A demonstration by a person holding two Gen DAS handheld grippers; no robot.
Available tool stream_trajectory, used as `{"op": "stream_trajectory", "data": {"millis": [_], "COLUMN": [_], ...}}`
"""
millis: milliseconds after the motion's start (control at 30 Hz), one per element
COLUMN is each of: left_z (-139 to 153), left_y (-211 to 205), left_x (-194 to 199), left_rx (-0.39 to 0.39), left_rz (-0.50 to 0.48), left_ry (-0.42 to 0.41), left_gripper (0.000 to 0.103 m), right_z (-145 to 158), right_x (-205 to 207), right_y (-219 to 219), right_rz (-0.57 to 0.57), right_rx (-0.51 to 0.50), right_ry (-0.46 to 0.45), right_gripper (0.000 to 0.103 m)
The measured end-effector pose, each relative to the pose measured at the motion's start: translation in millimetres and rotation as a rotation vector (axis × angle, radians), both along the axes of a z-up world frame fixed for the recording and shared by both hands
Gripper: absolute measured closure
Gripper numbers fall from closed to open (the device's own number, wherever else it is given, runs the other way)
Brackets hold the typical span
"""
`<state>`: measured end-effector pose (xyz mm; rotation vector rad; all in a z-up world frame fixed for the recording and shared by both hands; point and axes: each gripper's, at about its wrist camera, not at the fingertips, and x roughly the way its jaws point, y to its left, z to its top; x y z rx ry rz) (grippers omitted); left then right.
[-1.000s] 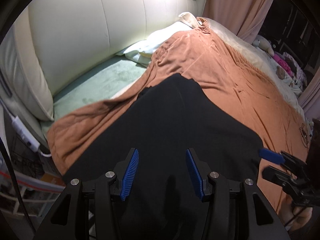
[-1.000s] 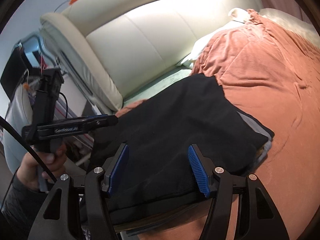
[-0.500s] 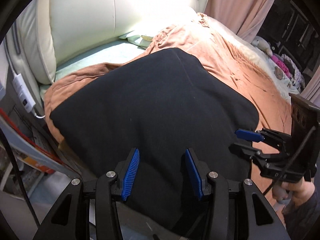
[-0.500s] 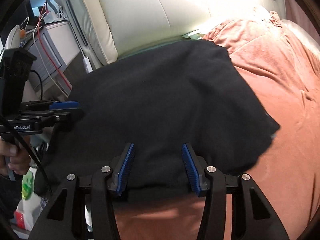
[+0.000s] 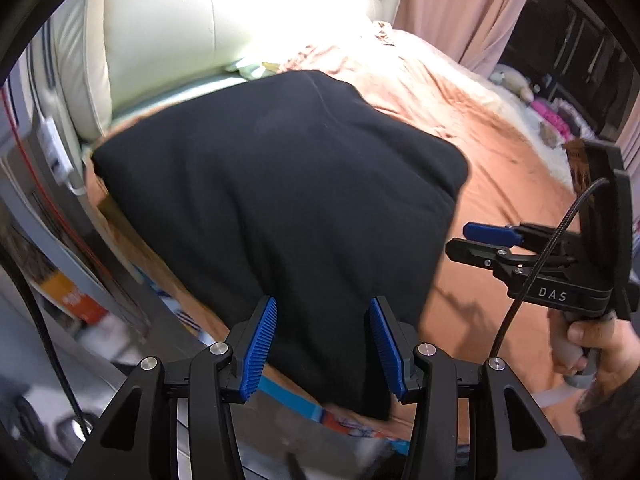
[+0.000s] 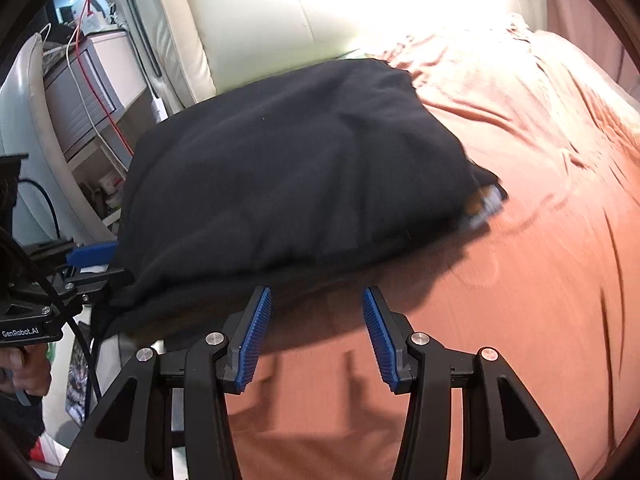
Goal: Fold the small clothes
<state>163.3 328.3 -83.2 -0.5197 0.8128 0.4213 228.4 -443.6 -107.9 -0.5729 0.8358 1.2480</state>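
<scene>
Cream headboard [image 5: 168, 40] and orange bedspread [image 5: 500, 152] fill the left view, left gripper [image 5: 322, 346] jaws apart above the folded black garment [image 5: 280, 184] at the bed's corner; the right view shows right gripper [image 6: 316, 340] jaws just narrowed, empty, so pressing flat or another fold likely follows.

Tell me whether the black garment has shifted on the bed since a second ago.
Yes. The black garment now lies wholly on the orange blanket, its far edge drawn back from the cream headboard toward the bed's near edge, more compactly folded.
</scene>
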Motion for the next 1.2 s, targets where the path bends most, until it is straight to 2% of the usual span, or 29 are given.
{"op": "stream_trajectory", "data": {"millis": [167, 300, 433, 533, 600, 667, 700, 767, 833, 900, 967, 1033, 1100, 1200], "left_z": [12, 33, 55, 75, 86, 95, 100, 109, 118, 125, 131, 135, 139, 140], "left_y": [-16, -29, -45, -64, -76, -89, -96, -110, -122, -135, -148, -160, -176, -195], "left_x": [-11, -23, -34, -44, -50, -52, -55, -62, -69, -78, -85, -93, -102, -111], "left_rx": [-0.006, -0.008, 0.021, 0.053, 0.071, 0.088, 0.098, 0.118, 0.133, 0.155, 0.174, 0.195, 0.225, 0.258], "left_rz": [-0.017, -0.030, -0.034, -0.036, -0.038, -0.047, -0.053, -0.055, -0.054, -0.057, -0.060, -0.065, -0.066, -0.082], "left_ry": [-0.031, -0.079, -0.103, -0.121, -0.128, -0.127, -0.128, -0.138, -0.153, -0.169, -0.180, -0.196, -0.213, -0.215], "left_gripper": [0.053, 0.053, 0.053, 0.053, 0.053, 0.053, 0.052, 0.048, 0.034, 0.027, 0.020, 0.005, 0.000, 0.000], "right_z": [28, 56, 84, 106, 115, 128, 131, 142, 148, 153, 156, 157, 157, 156], "right_x": [3, -10, -21, -30, -34, -41, -45, -56, -64, -74, -86, -99, -112, -134], "right_y": [-27, -57, -85, -106, -120, -141, -150, -174, -192, -209, -227, -246, -263, -289], "right_rz": [-0.040, -0.080, -0.107, -0.129, -0.150, -0.161, -0.166, -0.181, -0.201, -0.215, -0.228, -0.241, -0.258, -0.280], "right_rx": [0.034, 0.042, 0.056, 0.074, 0.092, 0.123, 0.138, 0.165, 0.180, 0.194, 0.214, 0.234, 0.245, 0.250], "right_ry": [0.010, -0.020, -0.025, -0.034, -0.033, -0.038, -0.045, -0.057, -0.062, -0.077, -0.088, -0.099, -0.120, -0.150], "right_gripper": [0.058, 0.057, 0.057, 0.051, 0.042, 0.028, 0.025, 0.024, 0.023, 0.019, 0.008, 0.000, 0.000, 0.000]}}
